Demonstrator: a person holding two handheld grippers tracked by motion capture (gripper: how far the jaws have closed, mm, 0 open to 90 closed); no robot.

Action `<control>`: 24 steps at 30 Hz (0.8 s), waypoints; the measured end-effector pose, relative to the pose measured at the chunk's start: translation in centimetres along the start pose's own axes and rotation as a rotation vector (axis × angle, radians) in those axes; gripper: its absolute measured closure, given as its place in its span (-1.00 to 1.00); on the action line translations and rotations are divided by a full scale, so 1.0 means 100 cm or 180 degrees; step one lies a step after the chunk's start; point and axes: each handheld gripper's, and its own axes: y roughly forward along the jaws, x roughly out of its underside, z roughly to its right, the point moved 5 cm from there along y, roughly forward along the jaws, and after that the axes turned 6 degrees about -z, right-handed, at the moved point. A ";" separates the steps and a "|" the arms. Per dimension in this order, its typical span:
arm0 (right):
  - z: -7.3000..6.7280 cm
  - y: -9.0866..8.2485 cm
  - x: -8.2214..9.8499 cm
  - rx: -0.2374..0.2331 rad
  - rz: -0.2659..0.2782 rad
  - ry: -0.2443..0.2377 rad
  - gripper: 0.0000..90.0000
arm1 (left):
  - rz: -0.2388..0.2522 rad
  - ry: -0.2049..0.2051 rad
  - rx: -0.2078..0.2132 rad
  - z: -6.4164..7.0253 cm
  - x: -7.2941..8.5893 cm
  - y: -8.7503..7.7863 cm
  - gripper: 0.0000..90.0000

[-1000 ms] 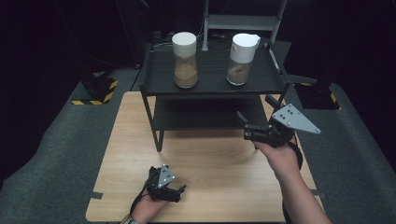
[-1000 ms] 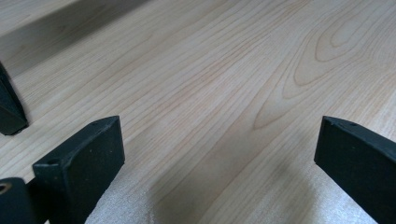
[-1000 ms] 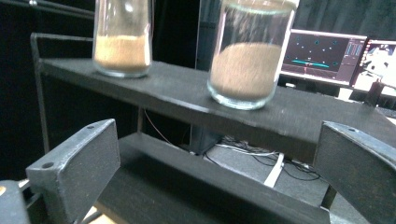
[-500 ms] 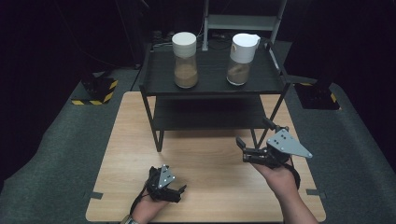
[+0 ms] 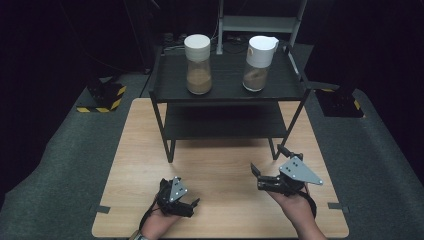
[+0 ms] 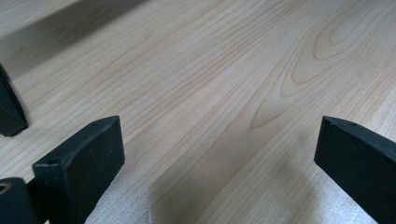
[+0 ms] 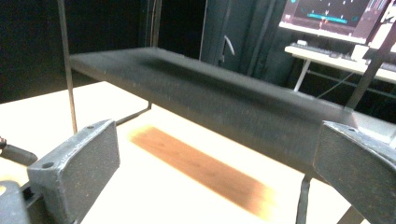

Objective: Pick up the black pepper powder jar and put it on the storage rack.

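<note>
In the high view, the person's arms are cut off by the bottom edge. The top shelf of the black rack (image 5: 225, 92) hides most of the lower shelf under it. The brown stuff in the two jars (image 5: 198, 64) is too small to tell what it is. In the right tool view, the rack's shelf (image 7: 224, 100) looks blurry, and the screen (image 7: 338, 14) is cut off by the top edge. In the left tool view, a dark thing (image 6: 9, 109) at the left edge is cut off.

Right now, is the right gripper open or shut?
Open. The right gripper has its two black jaws standing wide apart with nothing between them, only the wooden table and the black shelf beyond.
</note>
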 end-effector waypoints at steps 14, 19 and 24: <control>-0.008 0.009 0.047 -0.0010 -0.0338 0.0001 -1.00 | 0.0012 -0.0018 0.0006 -0.001 0.000 0.000 -0.96; -0.008 0.011 0.063 -0.0005 -0.0474 0.0061 -1.00 | 0.0011 -0.0018 0.0005 -0.001 0.000 0.000 -0.96; -0.008 0.013 0.079 -0.0005 -0.0583 0.0062 -1.00 | 0.0016 -0.0025 0.0003 -0.001 0.001 0.000 -0.96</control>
